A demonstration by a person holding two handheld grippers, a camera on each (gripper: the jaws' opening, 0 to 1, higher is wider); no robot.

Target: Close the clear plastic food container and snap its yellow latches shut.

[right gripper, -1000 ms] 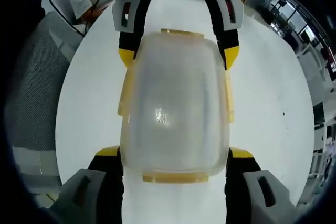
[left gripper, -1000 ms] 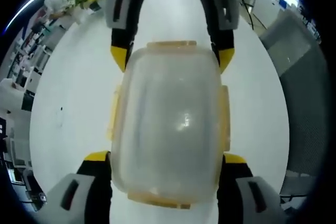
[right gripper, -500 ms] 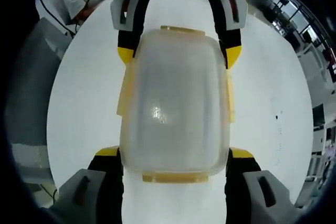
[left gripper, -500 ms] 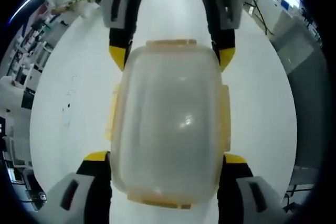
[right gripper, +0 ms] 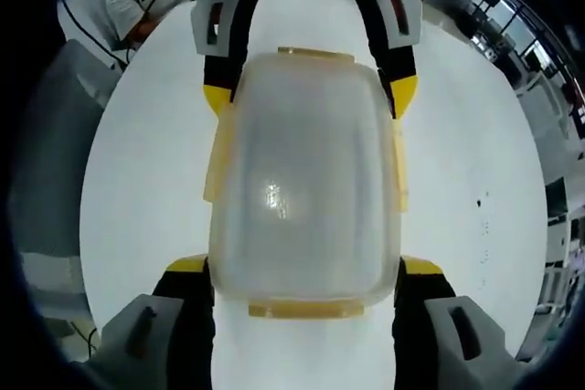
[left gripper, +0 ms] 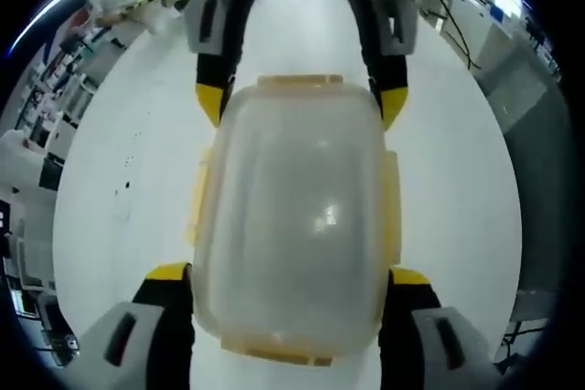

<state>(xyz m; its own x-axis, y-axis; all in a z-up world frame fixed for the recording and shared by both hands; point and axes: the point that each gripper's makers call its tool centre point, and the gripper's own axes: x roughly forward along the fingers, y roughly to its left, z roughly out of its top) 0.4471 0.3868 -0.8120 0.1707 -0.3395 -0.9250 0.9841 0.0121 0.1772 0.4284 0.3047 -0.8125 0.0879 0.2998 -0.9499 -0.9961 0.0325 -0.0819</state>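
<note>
Cloudy clear container point(left gripper: 297, 226), lid on, yellow latches point(left gripper: 391, 203) along its rim

The container point(left gripper: 297, 226) sits between both grippers, left gripper point(left gripper: 291, 294) at one end, right gripper point(right gripper: 305, 285) opposite, above the table point(left gripper: 119, 189).

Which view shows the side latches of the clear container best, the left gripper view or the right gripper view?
The left gripper view: both yellow side latches of the clear plastic food container stand out against the white table. In the right gripper view the container is equally close, but its side latches look paler.
</note>
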